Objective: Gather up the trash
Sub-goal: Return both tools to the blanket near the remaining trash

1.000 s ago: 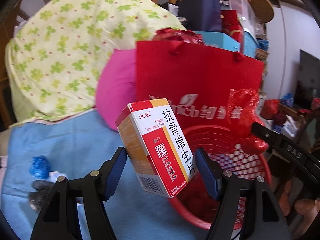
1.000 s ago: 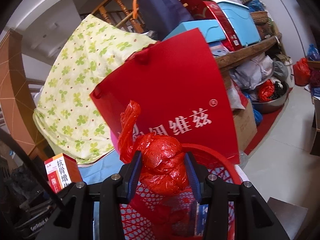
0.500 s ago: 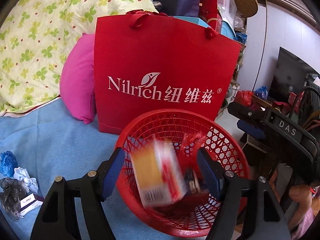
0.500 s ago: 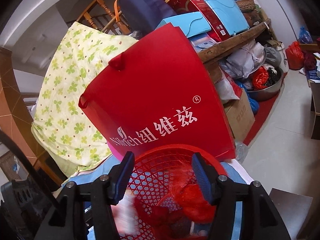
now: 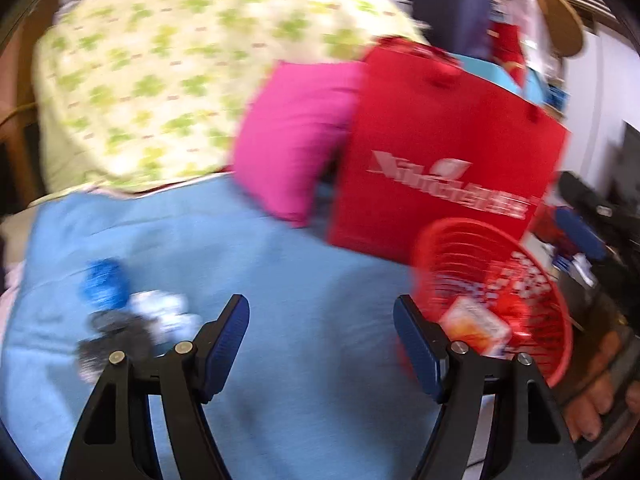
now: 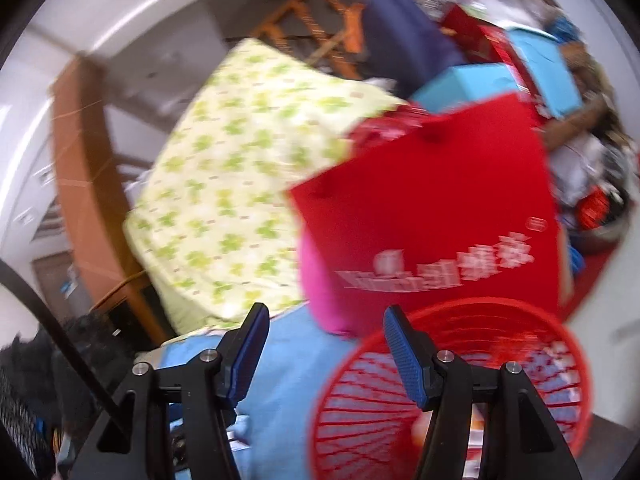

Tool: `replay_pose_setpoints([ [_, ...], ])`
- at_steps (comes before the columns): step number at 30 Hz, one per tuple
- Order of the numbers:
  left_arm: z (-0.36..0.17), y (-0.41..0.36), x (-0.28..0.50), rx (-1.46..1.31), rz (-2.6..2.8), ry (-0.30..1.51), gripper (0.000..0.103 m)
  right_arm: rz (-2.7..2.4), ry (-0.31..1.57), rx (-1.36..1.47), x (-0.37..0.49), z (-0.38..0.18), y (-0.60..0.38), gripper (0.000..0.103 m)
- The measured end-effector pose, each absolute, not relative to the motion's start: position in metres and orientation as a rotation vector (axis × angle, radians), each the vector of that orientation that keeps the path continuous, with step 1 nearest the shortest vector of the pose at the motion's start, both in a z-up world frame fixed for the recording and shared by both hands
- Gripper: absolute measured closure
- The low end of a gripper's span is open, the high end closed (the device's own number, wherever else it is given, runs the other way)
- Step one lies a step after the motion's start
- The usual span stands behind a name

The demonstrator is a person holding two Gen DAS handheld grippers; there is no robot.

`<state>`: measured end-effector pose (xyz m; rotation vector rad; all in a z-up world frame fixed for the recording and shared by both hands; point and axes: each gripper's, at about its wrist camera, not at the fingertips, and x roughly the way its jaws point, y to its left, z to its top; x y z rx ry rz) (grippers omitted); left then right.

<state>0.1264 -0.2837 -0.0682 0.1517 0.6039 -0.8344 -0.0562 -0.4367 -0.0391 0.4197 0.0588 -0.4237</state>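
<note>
While right view lacks it, box (image 5: 476, 326) in basket (image 5: 556, 320).

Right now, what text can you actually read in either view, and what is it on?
Red bag: white logo line, too blurred to read; it seems to start with a Latin word and end in Chinese characters.
Box in the basket: print too blurred.
No other text is legible.

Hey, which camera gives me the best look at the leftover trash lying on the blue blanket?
The left wrist view. The blue, white and dark scraps lie in the open on the blue blanket, left of the open left tool, though motion-blurred. In the right wrist view that spot sits behind the tool's frame, so nothing identifiable shows.
</note>
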Motion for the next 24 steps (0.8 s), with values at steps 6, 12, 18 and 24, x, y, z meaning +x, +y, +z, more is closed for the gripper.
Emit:
replay_pose_setpoints([
  [6, -0.078, -0.182, 0.175, 0.139, -0.556, 0.590, 0.028, -0.257, 0.095, 0.309, -0.013, -0.042, -0.369, 0.039],
  [12, -0.121, -0.103, 0.229, 0.116, -0.357, 0.699, 0.027, -0.134, 0.316, 0.252, 0.054, -0.076, -0.326, 0.038],
  [18, -0.176, -0.069, 0.271, 0.085, -0.254, 0.842, 0.027, -0.145, 0.574, 0.331, 0.117, -0.128, -0.333, 0.038],
  [24, -0.217, -0.071, 0.296, 0.094, -0.218, 0.858, 0.027, -0.254, 0.688, 0.364, 0.166, -0.177, -0.368, 0.038],
])
